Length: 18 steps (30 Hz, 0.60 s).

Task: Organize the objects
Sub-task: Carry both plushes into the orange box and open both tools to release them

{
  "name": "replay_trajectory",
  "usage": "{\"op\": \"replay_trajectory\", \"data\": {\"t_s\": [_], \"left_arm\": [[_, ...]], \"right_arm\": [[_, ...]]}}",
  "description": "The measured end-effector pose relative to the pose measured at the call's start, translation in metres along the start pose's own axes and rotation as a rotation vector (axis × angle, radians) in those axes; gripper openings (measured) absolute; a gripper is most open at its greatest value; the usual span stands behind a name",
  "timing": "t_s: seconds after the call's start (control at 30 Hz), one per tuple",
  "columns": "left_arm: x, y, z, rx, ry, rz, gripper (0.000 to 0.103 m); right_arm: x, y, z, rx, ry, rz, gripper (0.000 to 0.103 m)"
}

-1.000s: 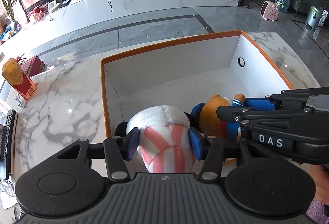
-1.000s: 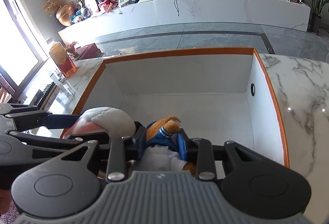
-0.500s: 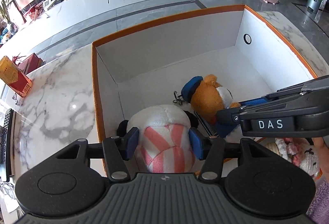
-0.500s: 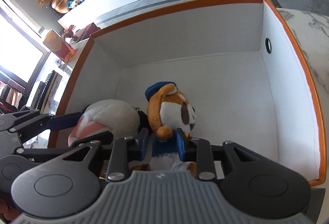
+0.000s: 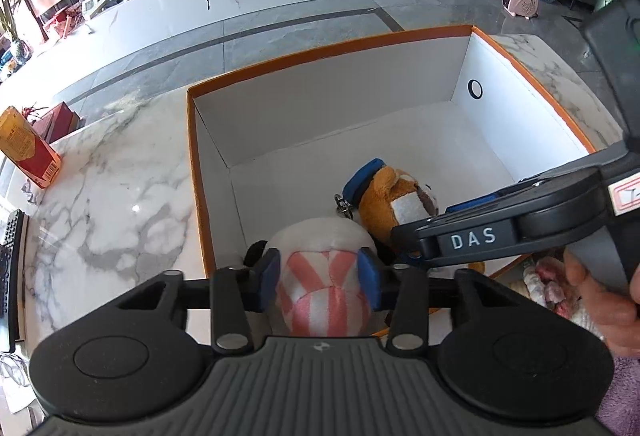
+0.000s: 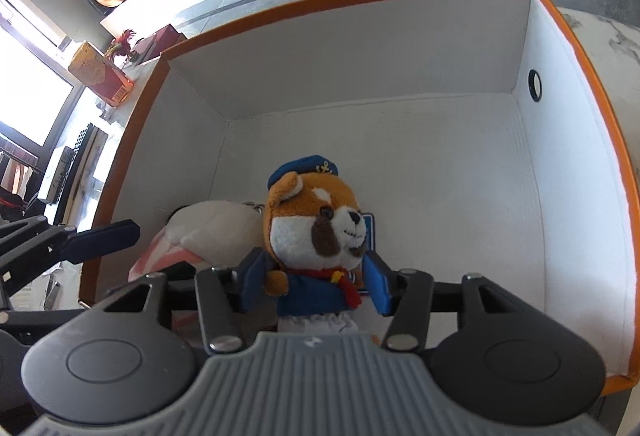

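- Left gripper (image 5: 319, 278): blue pads on either flank of a white plush toy with pink stripes (image 5: 324, 284); jaws are closing, pads touching the fabric on both sides, so it reads as a grasp.
- That striped plush sits at the near left corner of the box, against the near wall; a dark ear or tuft shows at its left.
- Right gripper (image 6: 316, 286): blue pads flank the blue jacket of a plush dog in a sailor cap (image 6: 316, 232); jaws are opening, the dog between them with a slim gap visible on the right side, pads no longer pressing. Grip let go.
- Sailor dog stands upright on the box floor near the near wall, head orange and white, red neckerchief, blue cap with a gold anchor. A metal key clip shows by its cap in the left wrist view.
- The two toys touch, striped plush on the dog's left.
- Orange-rimmed white box (image 6: 560, 196): open top, white inside, round black grommet in the right wall; far half of the floor bare.
- Box rests on a marble-pattern table (image 5: 112, 196).
- A hand (image 5: 600, 300) grips the right tool's handle at the right edge of the left wrist view; more soft pink-and-cream toys (image 5: 544, 284) lie beside it, outside the box.
- Red and yellow carton (image 5: 28, 148) stands at the table's far left.
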<state>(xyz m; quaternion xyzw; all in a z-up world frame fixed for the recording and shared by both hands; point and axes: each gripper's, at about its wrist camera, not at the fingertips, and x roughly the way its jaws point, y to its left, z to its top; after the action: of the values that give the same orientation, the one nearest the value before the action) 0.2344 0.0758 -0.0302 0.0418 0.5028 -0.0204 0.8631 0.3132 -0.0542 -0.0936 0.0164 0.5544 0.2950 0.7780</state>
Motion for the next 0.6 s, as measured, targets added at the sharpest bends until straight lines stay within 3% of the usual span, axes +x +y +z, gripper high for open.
{"op": "replay_trajectory", "data": {"t_s": [0.17,0.43,0.6], "left_arm": [[0.001,0.002,0.002,-0.007,0.013,-0.010,0.030],[0.012,-0.006,-0.004,0.050,0.042,0.043,0.027],[0.016,-0.004,-0.005,0.029,0.059,0.032,0.026]], "right_arm": [[0.012,-0.009,-0.003,0.076,0.042,0.047,0.048],[0.005,-0.016,-0.004,0.180,0.063,0.116,0.042],[0.005,-0.017,-0.003,0.197,0.078,0.092,0.041]]}}
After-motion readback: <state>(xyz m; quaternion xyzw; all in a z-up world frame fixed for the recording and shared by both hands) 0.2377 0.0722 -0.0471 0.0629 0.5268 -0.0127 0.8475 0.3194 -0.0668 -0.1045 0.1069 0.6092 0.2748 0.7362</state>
